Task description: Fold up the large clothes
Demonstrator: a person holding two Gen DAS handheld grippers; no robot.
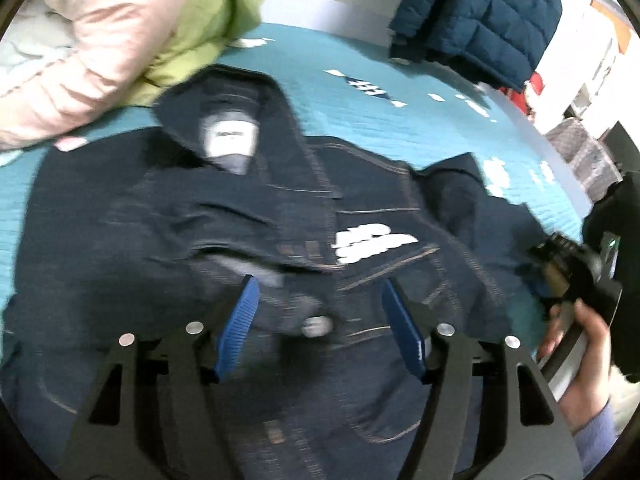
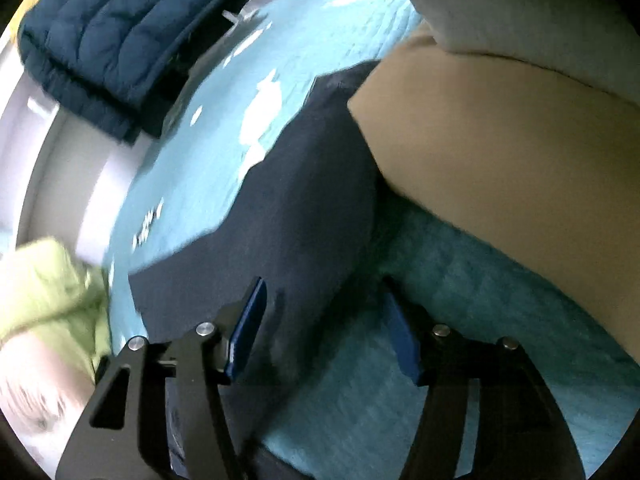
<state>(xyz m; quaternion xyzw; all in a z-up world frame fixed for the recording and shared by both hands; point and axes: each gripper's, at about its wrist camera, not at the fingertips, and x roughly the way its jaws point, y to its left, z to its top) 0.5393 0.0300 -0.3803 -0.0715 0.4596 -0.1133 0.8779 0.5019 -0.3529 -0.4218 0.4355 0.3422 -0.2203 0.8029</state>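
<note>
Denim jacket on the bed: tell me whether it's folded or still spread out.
Mostly spread. The denim jacket lies front-up on the teal bedspread, collar and chest print showing.

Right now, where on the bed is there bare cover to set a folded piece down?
Bare teal cover lies between the dark denim jacket and the folded navy puffer coat. It is crowded on the side with the pink and green coats, and near the tan cushion.

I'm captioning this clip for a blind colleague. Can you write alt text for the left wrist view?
A dark denim jacket lies spread, collar up, on a teal bedspread, with the open left hand-held gripper hovering over its front. Pink, green and navy puffer jackets sit at the far edge.
</note>
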